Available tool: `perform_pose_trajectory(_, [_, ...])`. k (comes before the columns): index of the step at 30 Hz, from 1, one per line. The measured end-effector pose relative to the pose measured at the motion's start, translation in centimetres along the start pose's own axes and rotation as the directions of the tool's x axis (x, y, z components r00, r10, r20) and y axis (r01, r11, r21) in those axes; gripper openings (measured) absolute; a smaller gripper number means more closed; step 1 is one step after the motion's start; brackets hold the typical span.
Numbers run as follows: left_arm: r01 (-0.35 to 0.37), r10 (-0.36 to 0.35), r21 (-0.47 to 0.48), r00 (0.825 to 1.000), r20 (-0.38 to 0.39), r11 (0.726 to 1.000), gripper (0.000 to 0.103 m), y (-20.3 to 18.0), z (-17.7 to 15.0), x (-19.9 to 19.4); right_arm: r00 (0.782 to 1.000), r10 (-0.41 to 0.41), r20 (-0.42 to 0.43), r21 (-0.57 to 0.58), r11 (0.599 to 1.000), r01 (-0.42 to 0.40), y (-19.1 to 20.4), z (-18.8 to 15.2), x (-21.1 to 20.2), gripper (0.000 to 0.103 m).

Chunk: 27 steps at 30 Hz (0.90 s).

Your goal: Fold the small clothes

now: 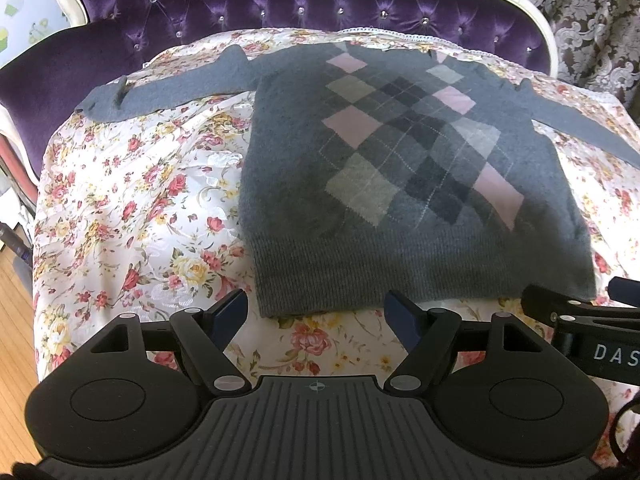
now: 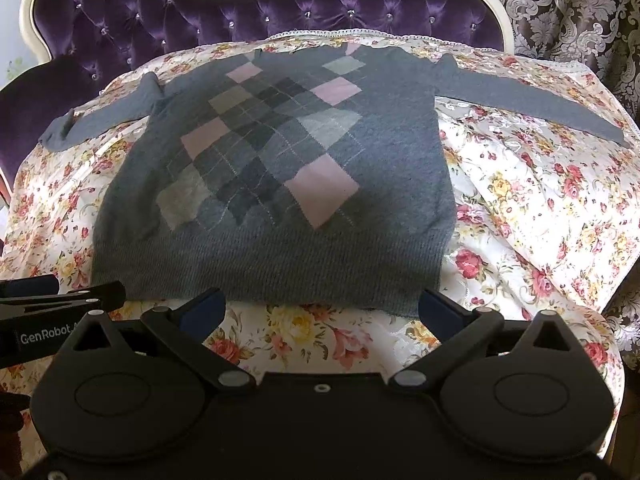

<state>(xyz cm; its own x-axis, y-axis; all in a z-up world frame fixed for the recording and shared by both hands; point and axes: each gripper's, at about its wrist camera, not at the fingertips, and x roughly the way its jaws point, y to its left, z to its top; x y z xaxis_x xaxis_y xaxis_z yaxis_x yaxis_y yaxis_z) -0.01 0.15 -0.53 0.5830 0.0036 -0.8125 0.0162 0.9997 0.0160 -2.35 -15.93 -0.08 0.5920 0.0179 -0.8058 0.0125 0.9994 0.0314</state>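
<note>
A small grey sweater (image 1: 400, 168) with a pink and grey argyle front lies flat on the floral cloth, both sleeves spread out sideways, hem toward me. It also shows in the right wrist view (image 2: 280, 184). My left gripper (image 1: 318, 312) is open and empty, just short of the hem's left corner. My right gripper (image 2: 320, 306) is open and empty, its fingers at the hem's right part. The right gripper's body shows at the right edge of the left wrist view (image 1: 580, 320); the left gripper's body shows at the left edge of the right wrist view (image 2: 52, 304).
The floral cloth (image 1: 132, 200) covers a seat with a purple tufted back (image 1: 280, 0) framed in white. The cloth also shows in the right wrist view (image 2: 540, 200). Wooden floor (image 1: 16, 320) lies at the lower left. Patterned curtain (image 2: 580, 8) hangs at the right.
</note>
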Motion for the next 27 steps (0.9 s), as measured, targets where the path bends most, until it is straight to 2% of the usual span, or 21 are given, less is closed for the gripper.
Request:
perform_pose_trajectory(18, [0.010,-0.010,-0.006,1.000,0.004,1.000,0.074,0.2,0.4,-0.3,1.000,0.016,-0.004,0.017,1.000,-0.016,-0.4,0.1,0.0,0.102])
perform_pose_trajectory(27, [-0.015,0.015,0.024,1.000,-0.006,1.000,0.074,0.0,1.2,-0.5,0.994,0.096,-0.052,0.075,0.993,-0.092,-1.2,0.3,0.3,0.102])
